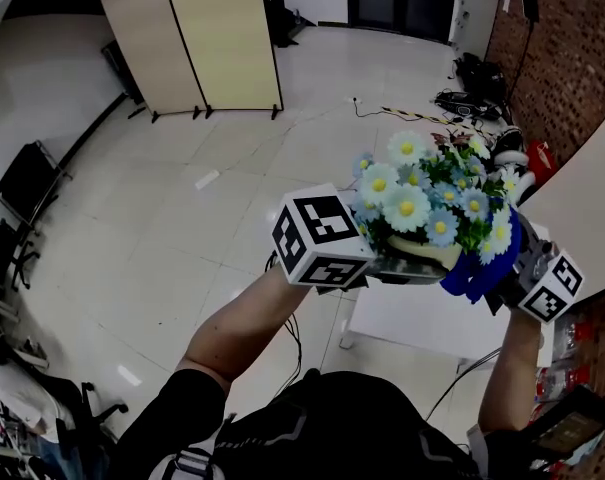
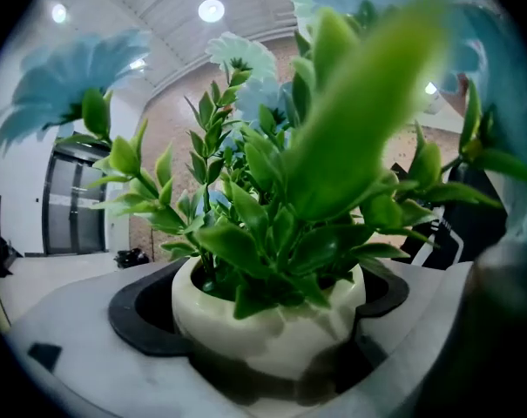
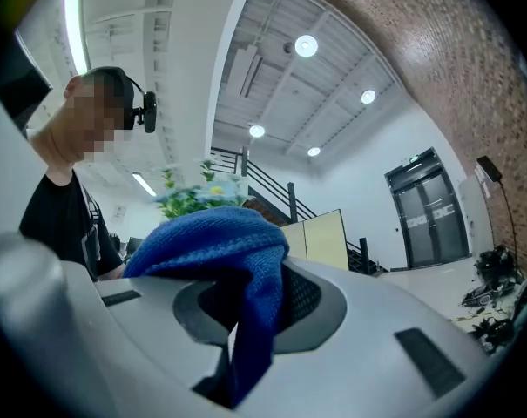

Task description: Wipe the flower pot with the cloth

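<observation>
Wiping in mid-air: in the head view the cream flower pot (image 1: pixel 419 258), crowned with blue and white daisies (image 1: pixel 422 196), is held up off the white surface (image 1: pixel 407 320) below and high over the pale floor (image 1: pixel 182 228). The left tool (image 1: pixel 380 264) clamps it from the left. The right tool (image 1: pixel 509 274) comes in from the right with a blue cloth (image 1: pixel 479 270) bunched against the pot's right flank, just under the blooms. Whether cloth and pot actually touch cannot be told from here.

The left gripper view shows the pot's rounded cream wall seated between the two jaws, which are closed on it just below the rim. Green leaves (image 2: pixel 272 225) fill the picture above it, and the pot stands upright in the grip.

The right gripper view shows the jaws pinched on the cloth, one fold humped over the top and a tail hanging down in front. The daisies appear small beyond the fold, with the person (image 3: pixel 67 190) behind them.

By these pictures the groundwork is done, with the pot lifted and steadied and the cloth in hand and brought to its side. The wiping looks to be at its start or early strokes; the near wall, facing the left tool, is bare of cloth, and most of the pot's round probably remains to be covered.
</observation>
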`<action>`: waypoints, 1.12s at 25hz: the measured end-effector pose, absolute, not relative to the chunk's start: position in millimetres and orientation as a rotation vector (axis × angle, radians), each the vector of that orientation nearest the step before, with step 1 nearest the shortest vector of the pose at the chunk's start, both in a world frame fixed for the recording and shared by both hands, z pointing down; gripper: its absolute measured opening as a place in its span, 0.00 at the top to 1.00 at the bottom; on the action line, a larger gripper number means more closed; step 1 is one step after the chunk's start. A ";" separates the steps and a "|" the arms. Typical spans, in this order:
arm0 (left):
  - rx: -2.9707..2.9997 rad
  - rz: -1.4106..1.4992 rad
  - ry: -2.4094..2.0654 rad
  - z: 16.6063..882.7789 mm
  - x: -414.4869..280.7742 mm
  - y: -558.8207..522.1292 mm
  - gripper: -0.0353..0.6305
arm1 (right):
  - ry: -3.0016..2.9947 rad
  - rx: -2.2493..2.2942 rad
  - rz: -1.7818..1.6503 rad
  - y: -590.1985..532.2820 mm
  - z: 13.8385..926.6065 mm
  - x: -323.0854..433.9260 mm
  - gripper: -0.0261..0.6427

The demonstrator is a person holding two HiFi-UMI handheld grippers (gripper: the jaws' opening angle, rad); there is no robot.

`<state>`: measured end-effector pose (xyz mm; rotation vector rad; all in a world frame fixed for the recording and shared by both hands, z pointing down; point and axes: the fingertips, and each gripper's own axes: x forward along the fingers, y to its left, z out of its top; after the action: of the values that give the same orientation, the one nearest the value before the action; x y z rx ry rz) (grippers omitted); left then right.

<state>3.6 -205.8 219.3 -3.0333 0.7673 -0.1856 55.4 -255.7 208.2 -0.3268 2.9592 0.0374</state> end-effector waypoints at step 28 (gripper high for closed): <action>-3.028 -0.263 0.685 214.7 10.4 -190.0 0.11 | 2.979 0.074 0.102 -244.4 211.5 35.5 0.89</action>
<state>10.4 -190.0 214.7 -3.0282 0.6848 -0.2627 35.5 -244.4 211.5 0.0738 2.9793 0.1022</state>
